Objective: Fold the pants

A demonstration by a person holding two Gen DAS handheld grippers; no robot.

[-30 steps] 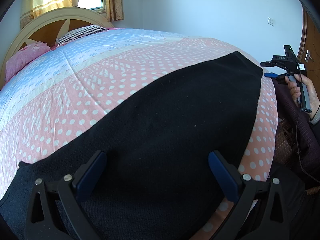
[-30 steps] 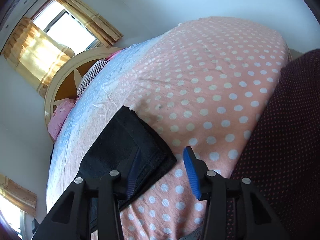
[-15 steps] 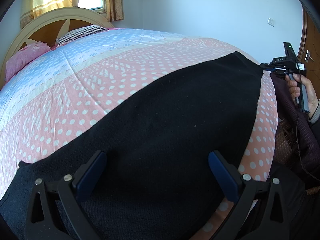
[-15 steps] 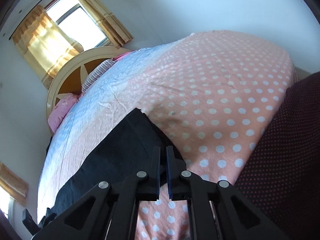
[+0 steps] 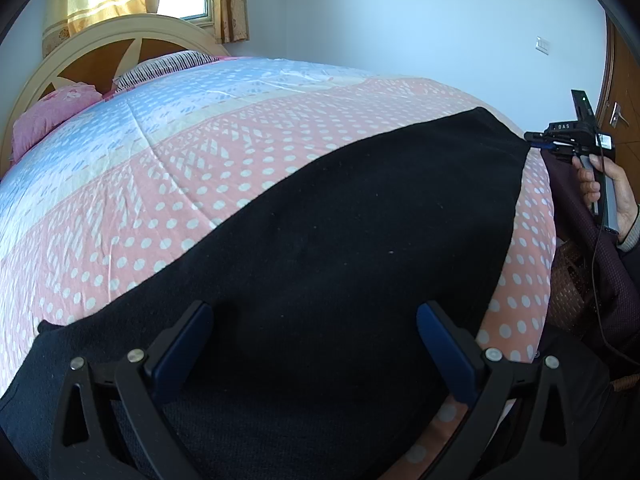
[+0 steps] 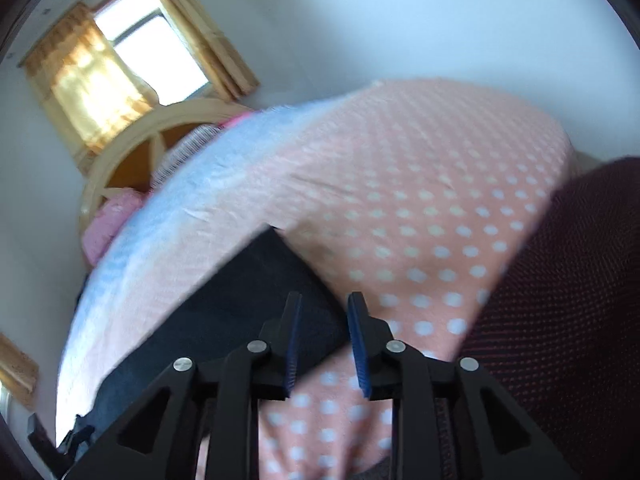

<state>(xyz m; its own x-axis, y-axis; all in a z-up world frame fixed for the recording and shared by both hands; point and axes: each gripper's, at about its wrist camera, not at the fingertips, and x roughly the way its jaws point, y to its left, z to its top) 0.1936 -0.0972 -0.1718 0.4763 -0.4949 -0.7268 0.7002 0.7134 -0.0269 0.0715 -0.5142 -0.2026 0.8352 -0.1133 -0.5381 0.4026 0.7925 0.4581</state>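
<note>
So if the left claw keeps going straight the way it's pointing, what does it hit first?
Most likely the black pants: the open left claw points low along them, spread over the polka-dot quilt. How high it sits above the fabric is unclear.

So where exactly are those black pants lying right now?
The black pants lie flat across the near, foot end of the pink polka-dot quilt, far from the cream wooden headboard. The open left gripper hangs over one end, the right gripper at the other.

The only readable text is "DAS", in pale letters on the black body of the right gripper, seen far right in the left wrist view. Nothing else carries legible writing.
</note>
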